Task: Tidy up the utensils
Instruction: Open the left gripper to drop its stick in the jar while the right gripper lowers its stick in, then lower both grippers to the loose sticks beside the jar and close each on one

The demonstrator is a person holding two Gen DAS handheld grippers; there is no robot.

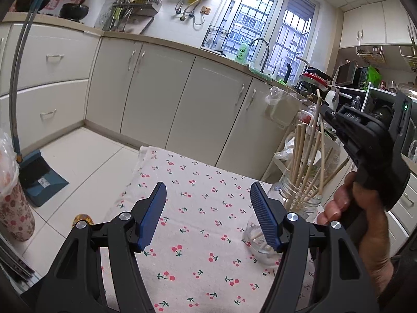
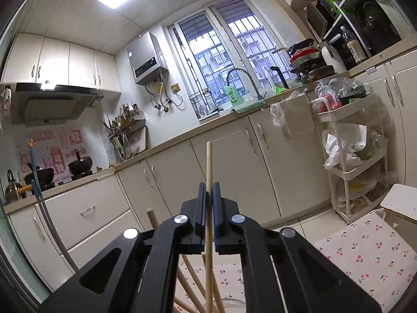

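Left gripper [image 1: 208, 216] fills the bottom of the left wrist view; its blue fingers [image 1: 153, 216] stand well apart with nothing between them, only the cherry-print cloth [image 1: 192, 234] below. Its right finger hides part of a small glass jar [image 1: 254, 240] at 4 o'clock, so the contents are hard to make out beyond one pale stick.

Right gripper [image 2: 208, 195] has its fingers [image 2: 216, 195] clamped on one wooden chopstick [image 2: 209, 161], which stands near upright and passes down through the frame; its lower end is cut off at the bottom edge. In the left wrist view this gripper [image 1: 325, 110] appears at 3 o'clock, held by a hand [image 1: 365, 224], with the chopstick [image 1: 318, 99] rising above the fingertips.

Below it stands a large glass jar [image 1: 302, 198] on the table [image 1: 146, 156], at 4 o'clock, just behind the small jar. It holds a loose bundle of chopsticks [image 1: 299, 151] leaning in several directions; whether the held chopstick's lower end reaches into it cannot be told.

Beyond the table lie a white tiled floor [image 1: 86, 161], cream cabinets [image 1: 156, 91], a sink tap [image 1: 260, 49] under a barred window [image 1: 271, 18], and a blue dustpan [image 1: 39, 177] at 9 o'clock.
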